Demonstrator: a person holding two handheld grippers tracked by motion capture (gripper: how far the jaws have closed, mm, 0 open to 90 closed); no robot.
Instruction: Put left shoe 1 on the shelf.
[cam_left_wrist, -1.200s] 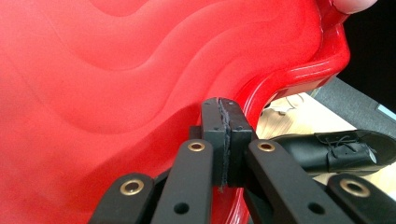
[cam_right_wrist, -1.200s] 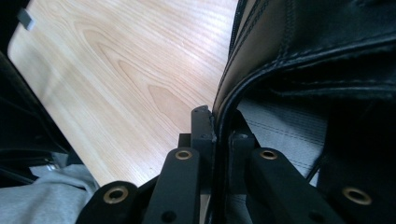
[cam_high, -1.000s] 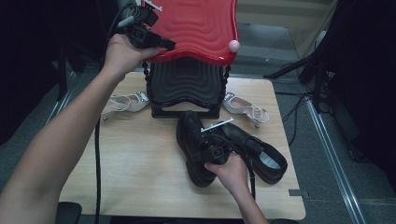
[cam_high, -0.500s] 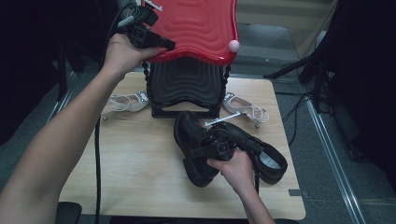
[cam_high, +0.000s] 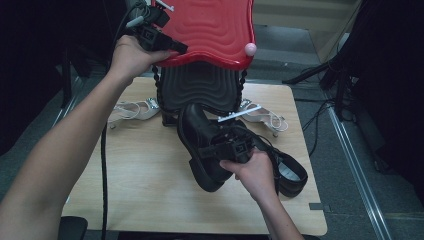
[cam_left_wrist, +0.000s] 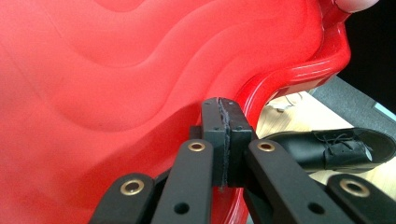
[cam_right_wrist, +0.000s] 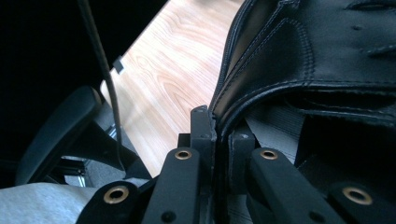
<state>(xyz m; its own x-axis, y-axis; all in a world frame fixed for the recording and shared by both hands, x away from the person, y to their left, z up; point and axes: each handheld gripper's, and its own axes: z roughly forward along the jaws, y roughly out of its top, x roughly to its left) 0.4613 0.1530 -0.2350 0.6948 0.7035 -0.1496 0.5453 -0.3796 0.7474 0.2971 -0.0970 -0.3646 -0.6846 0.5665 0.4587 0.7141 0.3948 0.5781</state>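
Note:
A glossy red wavy lid (cam_high: 210, 27) stands raised over a black ribbed box (cam_high: 200, 90) at the table's far side. My left gripper (cam_high: 179, 48) is shut on the lid's left rim; the left gripper view shows its pads (cam_left_wrist: 212, 135) pressed together at the red lid (cam_left_wrist: 116, 93). In the right gripper view, my right gripper (cam_right_wrist: 218, 135) is shut on the leather collar of a black lace-up shoe (cam_right_wrist: 317, 56). That black shoe (cam_high: 197, 142) hangs tilted above the table in front of the box, gripper (cam_high: 235, 147) at its opening. Its mate (cam_high: 292, 175) lies at the right.
Two silver strappy heeled sandals lie beside the box, one on the left (cam_high: 132, 110) and one on the right (cam_high: 265, 117). The wooden table (cam_high: 145, 195) is bare at the front left. A pink knob (cam_high: 250, 48) sits on the lid's rim. A chair (cam_right_wrist: 56, 135) is below the table edge.
My right gripper has lifted the black shoe off the table and carried it up toward the box. The left gripper and the raised lid have stayed put.

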